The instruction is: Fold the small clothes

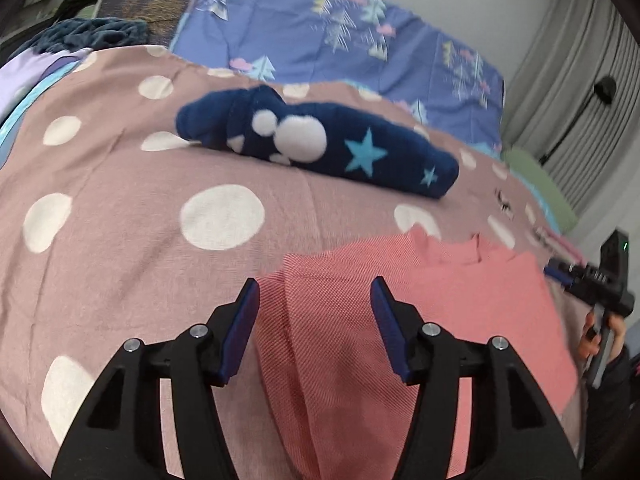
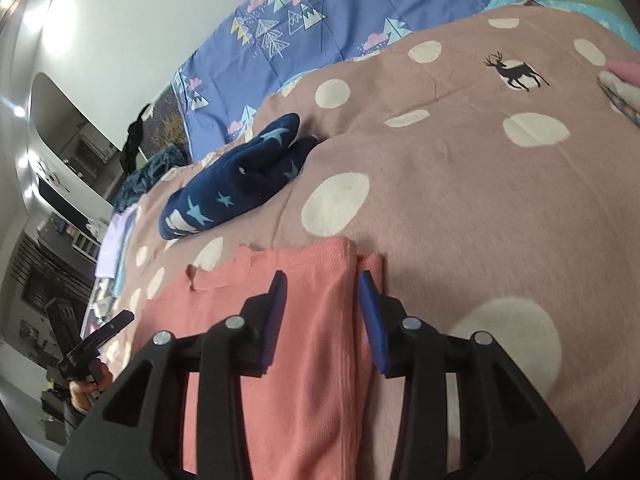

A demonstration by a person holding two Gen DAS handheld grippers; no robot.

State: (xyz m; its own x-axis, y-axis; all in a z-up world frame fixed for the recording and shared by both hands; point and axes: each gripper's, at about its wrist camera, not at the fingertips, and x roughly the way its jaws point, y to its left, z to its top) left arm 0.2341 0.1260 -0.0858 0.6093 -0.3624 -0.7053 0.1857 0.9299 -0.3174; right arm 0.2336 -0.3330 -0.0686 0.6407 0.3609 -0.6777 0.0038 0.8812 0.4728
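A salmon-pink garment [image 1: 460, 292] lies flat on the bed, with one sleeve side folded over its body. My left gripper [image 1: 316, 284] hovers over its left part, jaws open; the cloth lies under the gap and the pads are not pressing it. My right gripper [image 2: 322, 276] stands open over the garment's [image 2: 316, 340] folded right edge, which runs between the pads. Each gripper shows at the edge of the other's view, held in a hand [image 1: 600, 280] [image 2: 92, 344]. Further back lies a folded navy garment [image 1: 320, 144] [image 2: 232, 188] with stars and white spots.
The bed is covered by a dusty-pink blanket [image 1: 120, 184] with white dots. Behind it lies a blue sheet [image 1: 304, 28] with a tree print. Loose clothes [image 1: 92, 32] are heaped at the far left. A green pillow [image 1: 536, 180] and grey curtains [image 1: 568, 92] are at the right.
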